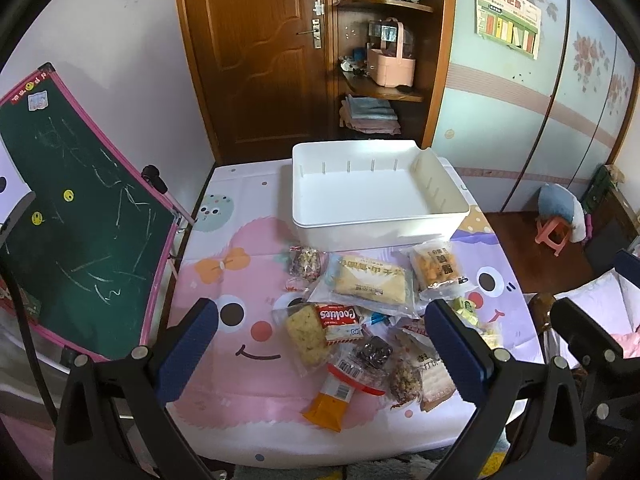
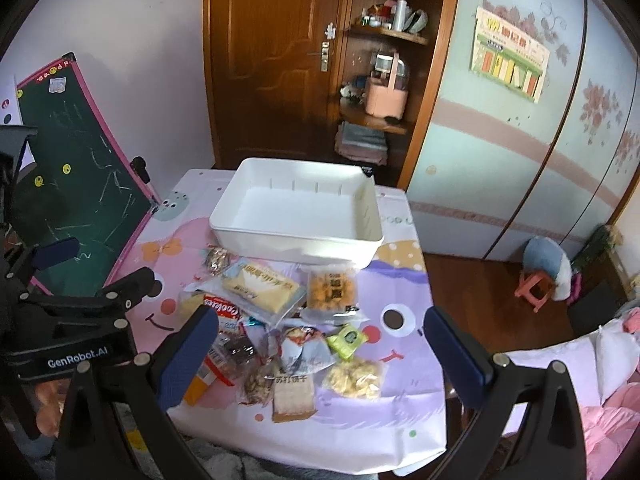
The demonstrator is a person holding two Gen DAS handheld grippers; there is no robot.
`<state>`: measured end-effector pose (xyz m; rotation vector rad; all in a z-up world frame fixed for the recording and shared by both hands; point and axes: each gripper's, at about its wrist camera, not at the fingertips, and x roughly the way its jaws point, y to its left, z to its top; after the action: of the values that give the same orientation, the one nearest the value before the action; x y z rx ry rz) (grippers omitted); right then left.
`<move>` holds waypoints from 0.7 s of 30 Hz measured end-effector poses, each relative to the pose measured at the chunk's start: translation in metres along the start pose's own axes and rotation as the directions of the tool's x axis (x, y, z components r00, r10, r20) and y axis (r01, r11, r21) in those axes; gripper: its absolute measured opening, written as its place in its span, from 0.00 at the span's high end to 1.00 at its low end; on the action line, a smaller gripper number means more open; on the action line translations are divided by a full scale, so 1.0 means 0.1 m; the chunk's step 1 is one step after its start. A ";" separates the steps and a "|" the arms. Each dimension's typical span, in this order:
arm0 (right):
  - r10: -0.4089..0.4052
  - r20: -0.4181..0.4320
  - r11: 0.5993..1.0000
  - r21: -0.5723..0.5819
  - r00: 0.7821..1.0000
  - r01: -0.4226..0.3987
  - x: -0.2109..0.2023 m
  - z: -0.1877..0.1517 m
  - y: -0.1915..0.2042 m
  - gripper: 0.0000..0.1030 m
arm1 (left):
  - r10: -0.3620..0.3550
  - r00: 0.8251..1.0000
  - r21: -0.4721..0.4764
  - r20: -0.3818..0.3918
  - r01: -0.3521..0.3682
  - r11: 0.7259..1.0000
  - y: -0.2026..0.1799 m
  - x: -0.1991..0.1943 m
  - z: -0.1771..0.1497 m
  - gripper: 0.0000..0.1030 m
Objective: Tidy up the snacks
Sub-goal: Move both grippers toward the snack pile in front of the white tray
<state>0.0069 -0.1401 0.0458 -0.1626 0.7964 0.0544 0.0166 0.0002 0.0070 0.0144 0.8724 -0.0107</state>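
a heap of wrapped snacks (image 1: 360,320) lies on a small table under a pastel cartoon tablecloth (image 1: 240,360), in front of the left gripper (image 1: 320,344) and between its two blue-padded fingers as that camera sees them, yet below and clear of them, touching neither; in the heap a red packet marked cookies (image 1: 338,318) lies beside a pale crumbly bar in clear wrap (image 1: 306,334), an orange sachet (image 1: 326,404) sits at the near edge, a long cream-coloured pastry packet (image 1: 372,280) and a packet of orange crackers (image 1: 436,266) lie at the far side; just behind the heap stands a white rectangular bin (image 1: 376,224), holding nothing, its near wall close to the farthest packets; the left gripper hangs above the table with its jaws spread wide, gripping nothing; the right gripper (image 2: 320,344) also stands wide apart and bare, with a green sweet packet (image 2: 346,340) and a bag of yellow puffs (image 2: 352,376) in view between its fingers; a green chalkboard with a pink frame (image 1: 80,220) leans at the table's left; a wooden door (image 1: 256,52) and corner shelves (image 1: 384,92) stand behind.
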 end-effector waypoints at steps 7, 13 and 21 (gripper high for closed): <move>0.073 0.053 0.996 0.045 0.996 -0.075 -0.11 0.02 -0.11 0.00 | -0.012 1.000 -0.001 -0.005 0.012 1.000 0.00 -0.03 0.03 0.00; 0.114 0.084 0.990 0.077 0.990 -0.121 -0.16 0.03 -0.19 0.00 | 0.000 1.000 -0.001 0.031 0.000 1.000 0.05 -0.09 0.06 0.01; 0.113 0.094 0.991 0.060 0.989 -0.119 -0.16 0.03 -0.18 0.00 | -0.029 0.999 -0.012 0.028 0.029 1.000 0.14 -0.12 0.13 0.01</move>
<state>-0.0003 -0.1571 0.0617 -0.0510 0.7163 0.1444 0.0194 0.0137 0.0248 -0.0099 0.8449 -0.0327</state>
